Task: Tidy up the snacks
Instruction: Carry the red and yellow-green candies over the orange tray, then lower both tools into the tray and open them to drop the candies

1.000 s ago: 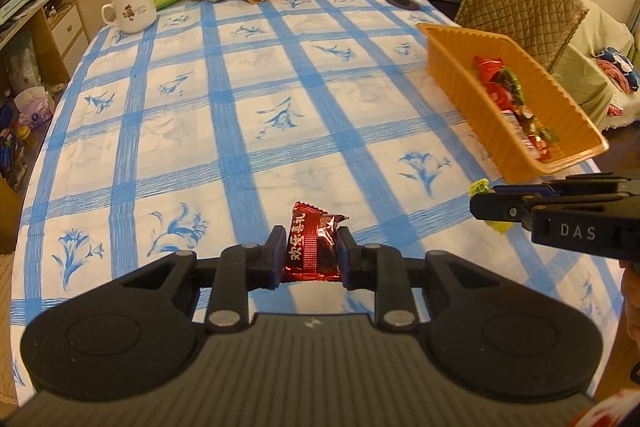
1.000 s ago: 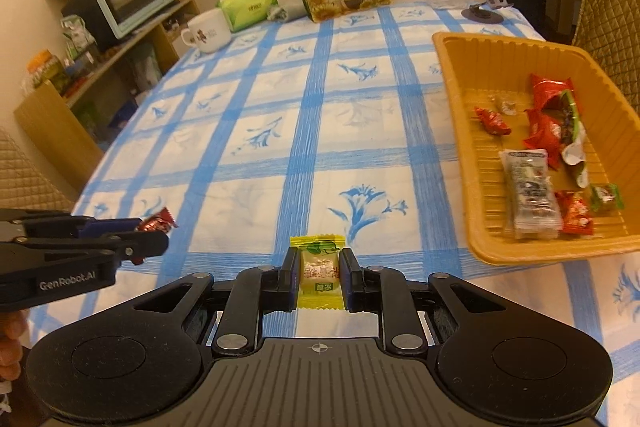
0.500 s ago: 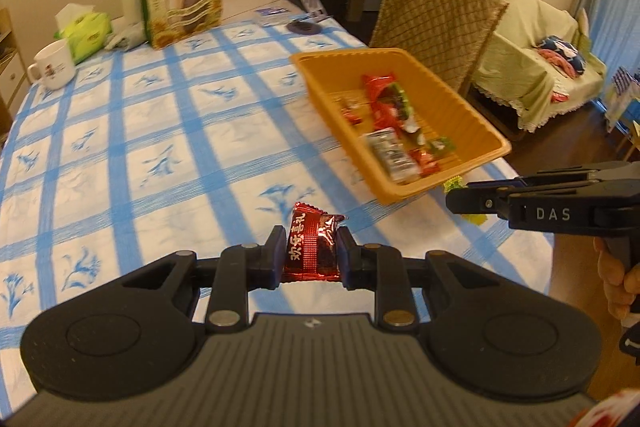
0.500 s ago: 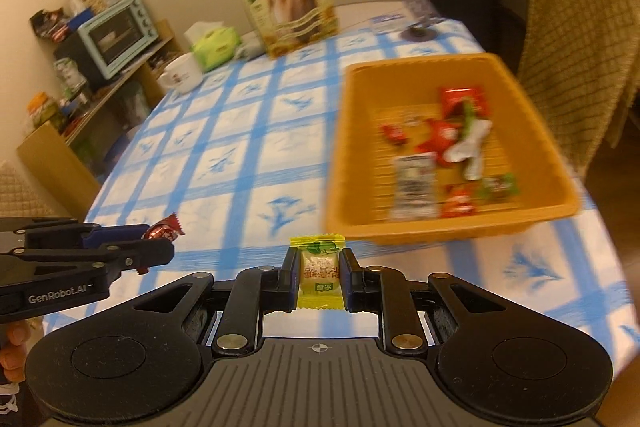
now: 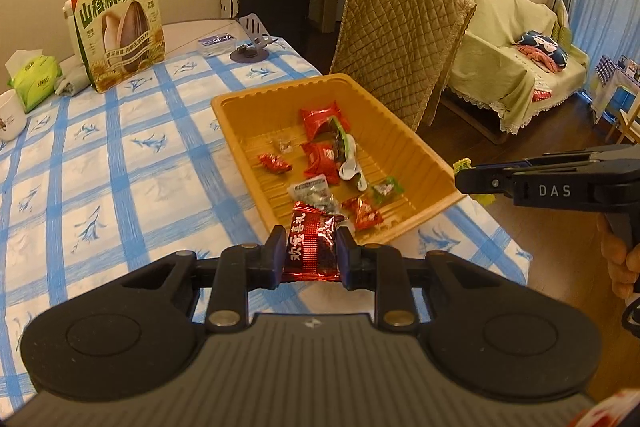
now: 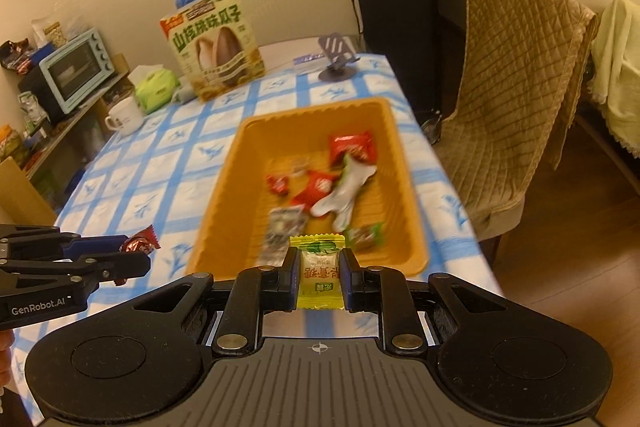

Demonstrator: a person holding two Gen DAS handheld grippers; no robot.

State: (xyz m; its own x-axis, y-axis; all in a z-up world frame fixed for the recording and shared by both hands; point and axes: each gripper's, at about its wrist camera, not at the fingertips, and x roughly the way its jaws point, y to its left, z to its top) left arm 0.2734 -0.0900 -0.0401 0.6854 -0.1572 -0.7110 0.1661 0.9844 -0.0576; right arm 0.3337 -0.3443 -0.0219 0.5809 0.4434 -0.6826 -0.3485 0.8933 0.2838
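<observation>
A red candy (image 5: 313, 243) sits clamped between the narrowly parted fingers of the left gripper (image 5: 311, 255), hanging above the near edge of the orange tray (image 5: 416, 147). A yellow candy (image 6: 319, 273) is pinched the same way in the right gripper (image 6: 319, 277), whose fingers are drawn in tight on the wrapper, also over the tray's near rim. The tray rests on the blue-checked tablecloth (image 5: 120, 155) and holds a scatter of wrapped sweets (image 5: 320, 157), mostly red ones. In the left wrist view the right gripper enters at 3 o'clock. At 11 o'clock from the tray stands a bag of sunflower seeds (image 5: 118, 35); a white mug (image 6: 125, 115) lies near 10 o'clock. A chair with a quilted cover (image 5: 400, 39) stands at 1 o'clock.
</observation>
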